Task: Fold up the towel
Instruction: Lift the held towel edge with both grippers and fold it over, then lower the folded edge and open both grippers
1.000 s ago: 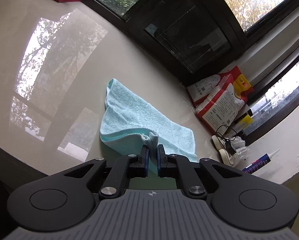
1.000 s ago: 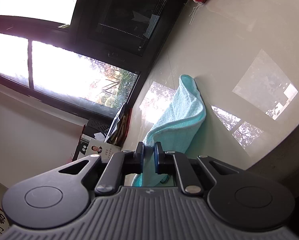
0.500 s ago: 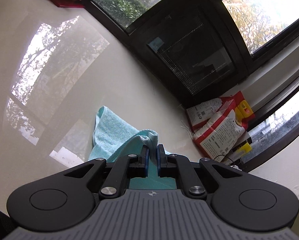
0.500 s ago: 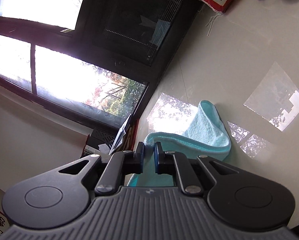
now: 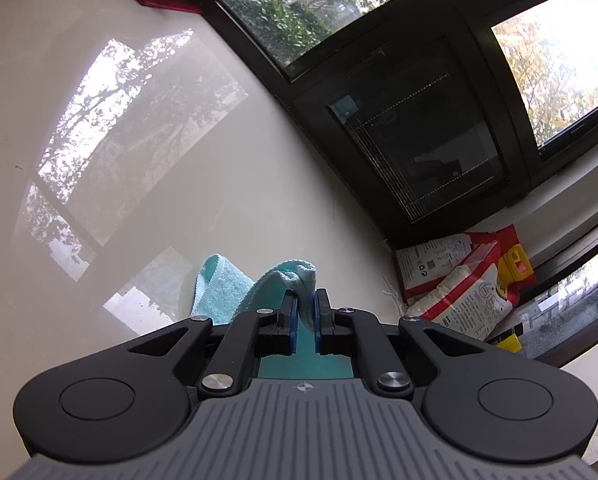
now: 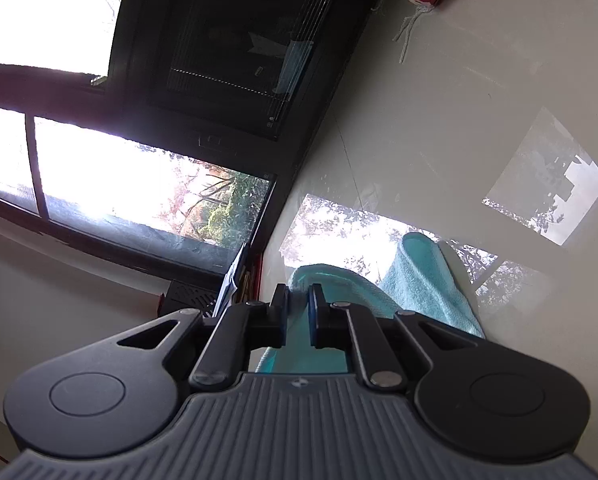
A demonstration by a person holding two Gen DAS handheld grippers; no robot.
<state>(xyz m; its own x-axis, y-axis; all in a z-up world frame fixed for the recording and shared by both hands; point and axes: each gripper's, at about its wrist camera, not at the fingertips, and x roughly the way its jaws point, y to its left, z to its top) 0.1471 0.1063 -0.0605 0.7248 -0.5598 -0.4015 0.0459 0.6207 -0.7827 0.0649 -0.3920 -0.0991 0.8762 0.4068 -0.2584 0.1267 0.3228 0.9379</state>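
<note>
The towel [image 5: 223, 286], soft teal terry, hangs limp off the glossy table [image 5: 159, 160], one fold trailing at ten o'clock. The left gripper [image 5: 306, 308] pinches a bunched corner; the right gripper [image 6: 297, 304] clamps another edge. It looks light and floppy, so corners are the place to hold. Rice bags [image 5: 467, 280] sit at three o'clock.

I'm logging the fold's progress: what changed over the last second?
Both grippers, left and right, carried their pinched edge of the towel forward over its far part, so less of it shows ahead. Jaws stayed shut on it; the bags didn't move.
</note>
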